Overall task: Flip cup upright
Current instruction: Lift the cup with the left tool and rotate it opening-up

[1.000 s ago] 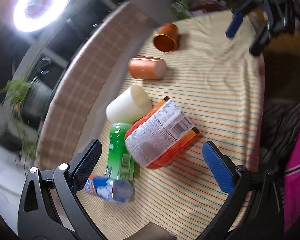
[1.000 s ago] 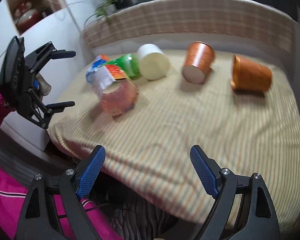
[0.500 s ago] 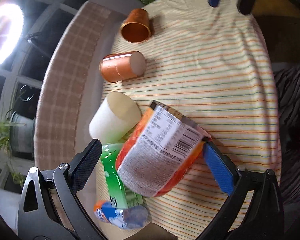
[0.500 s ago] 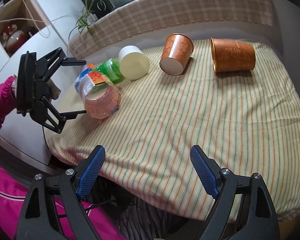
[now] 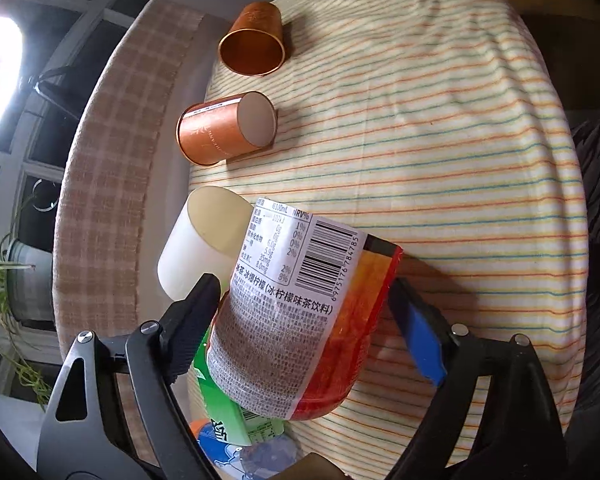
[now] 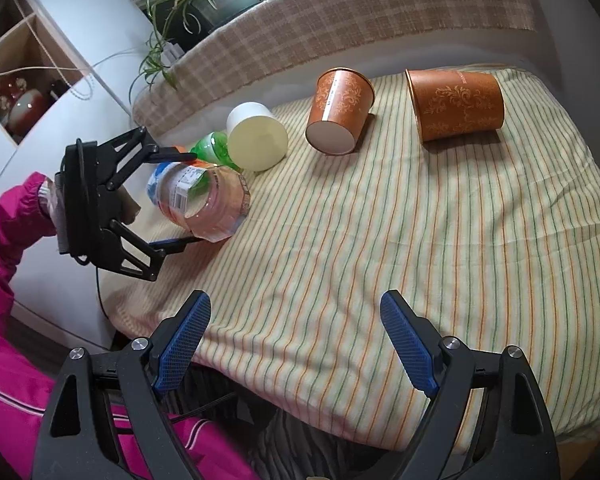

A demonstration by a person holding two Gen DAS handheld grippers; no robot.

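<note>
The left gripper [image 5: 304, 312] has its jaws around the clear orange-labelled cup [image 5: 300, 320], one on each side of its wall; whether they press it or only touch, I cannot tell. The cup lies tipped on its side at the table's edge — in the right wrist view its open mouth [image 6: 216, 208] faces outward, with the left gripper [image 6: 180, 200] bracketing it above and below.

From the cup in the left wrist view, a white cup [image 5: 202, 244] lies on its side at 10 o'clock, touching or just beside it. A green bottle [image 5: 228, 412] lies under the cup at 7 o'clock, with a blue-labelled one [image 5: 240, 450] below it. Further off at 11 o'clock lie two orange cups, also on their sides: the nearer [image 5: 224, 128] shows its white base, the farther [image 5: 254, 42] its open mouth.

The right gripper [image 6: 296, 344] hangs with its jaws spread wide and nothing between them, over the near edge of the striped cloth [image 6: 380, 240] — well apart from the cup, which sits at its 10 o'clock.
</note>
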